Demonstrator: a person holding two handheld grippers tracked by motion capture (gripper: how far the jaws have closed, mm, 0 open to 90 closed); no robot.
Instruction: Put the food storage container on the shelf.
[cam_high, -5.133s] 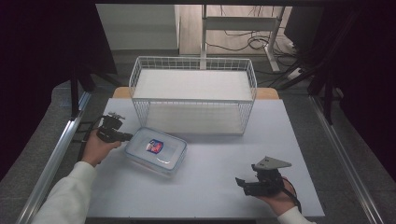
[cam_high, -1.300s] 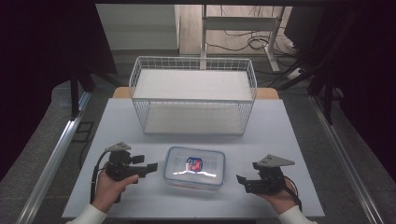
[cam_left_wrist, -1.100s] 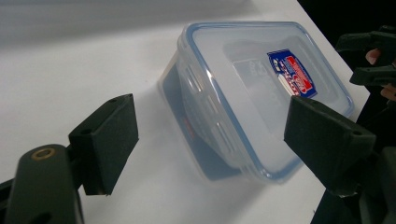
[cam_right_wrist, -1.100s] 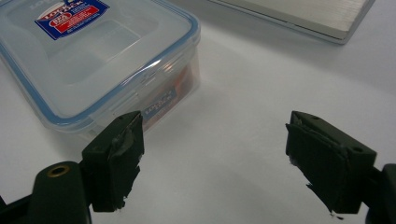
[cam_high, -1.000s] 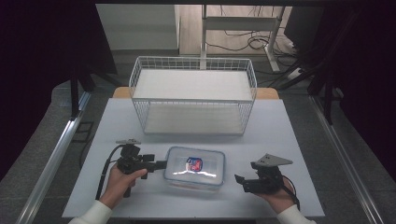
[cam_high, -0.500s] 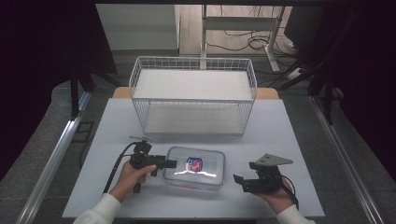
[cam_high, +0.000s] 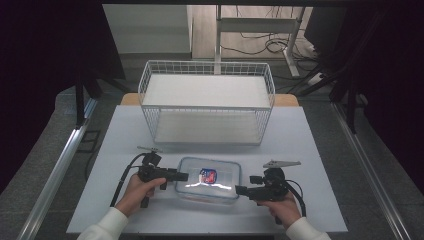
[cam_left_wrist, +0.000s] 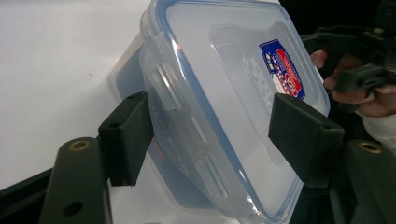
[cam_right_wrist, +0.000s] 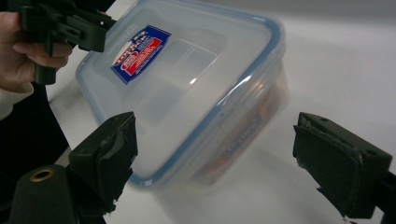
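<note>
your left hand-held gripper (cam_high: 181, 176) sits spread around the left end of the clear lidded container (cam_high: 209, 179); your right hand-held gripper (cam_high: 241, 190) gapes wide at its right end. the container lies on the desk (cam_high: 320, 165), near the wire basket (cam_high: 207, 102).

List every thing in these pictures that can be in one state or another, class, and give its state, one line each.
Clear container: lid on, lying flat on the table, nothing visible inside.
Wire basket: upright, empty.
Left gripper: jaws open, set either side of the container's end, not clamped.
Right gripper: jaws wide open, facing the container's other end, apart from it.
Table: bare apart from the container, basket and grippers.
</note>
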